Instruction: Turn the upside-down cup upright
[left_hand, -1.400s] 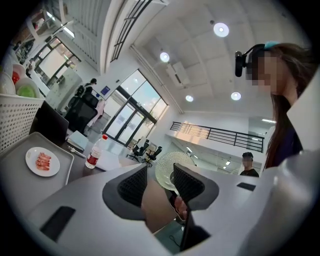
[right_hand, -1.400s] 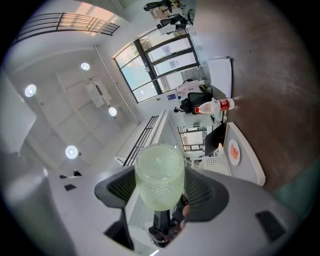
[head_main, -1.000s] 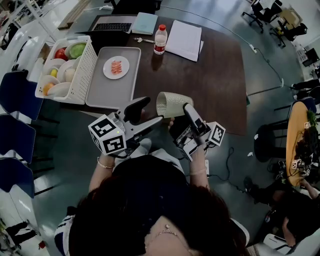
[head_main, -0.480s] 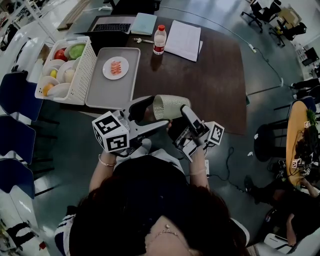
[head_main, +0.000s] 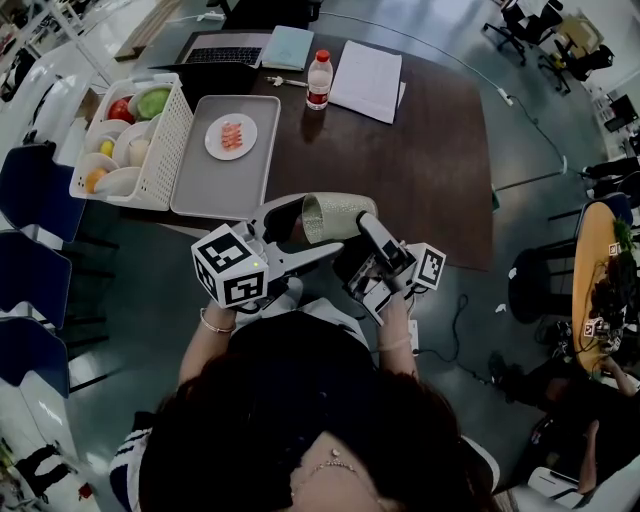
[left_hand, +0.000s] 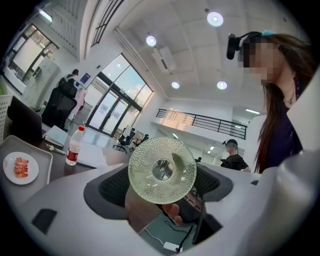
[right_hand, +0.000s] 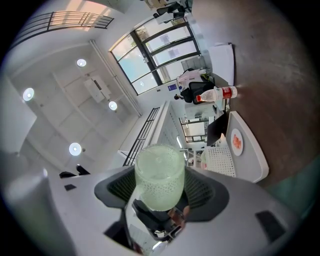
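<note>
Right tongs (right_hand: 161, 192) pinch the cup (head_main: 338, 215); left tongs (left_hand: 162, 186), just opened wider, stand spread around it.

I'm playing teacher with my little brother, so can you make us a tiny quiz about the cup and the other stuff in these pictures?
1. True or false: the cup stands upright.
2. The bottle has a cap that is: A red, B blue, C green.
3. What is the right gripper holding?
Key: 1 false, it lies sideways in the air; 2 A; 3 the cup.
</note>
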